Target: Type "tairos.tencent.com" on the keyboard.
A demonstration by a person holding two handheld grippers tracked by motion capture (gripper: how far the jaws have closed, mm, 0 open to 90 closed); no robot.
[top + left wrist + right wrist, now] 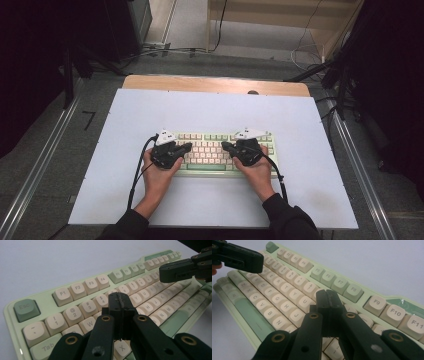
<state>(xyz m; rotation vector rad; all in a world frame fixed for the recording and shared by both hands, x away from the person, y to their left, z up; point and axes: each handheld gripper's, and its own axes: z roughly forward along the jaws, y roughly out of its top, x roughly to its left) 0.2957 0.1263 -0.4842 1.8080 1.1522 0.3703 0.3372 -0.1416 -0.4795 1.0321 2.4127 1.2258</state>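
Note:
A pale green keyboard (212, 165) with cream keys lies in the middle of the white mat. My left gripper (188, 146) hovers over its left half, jaws shut with nothing between them; in the left gripper view its tip (120, 300) sits just above the upper letter rows of the keyboard (75, 290). My right gripper (224, 145) hangs over the right half, also shut and empty, its tip (327, 297) low above the keys right of U on the keyboard (287, 287). The two tips point toward each other, a short gap apart.
The white mat (215, 112) covers a wooden table (215, 84). Metal rails (45, 160) run along both sides on the floor. Cables (165, 50) lie beyond the far edge. Dark curtains stand left and right.

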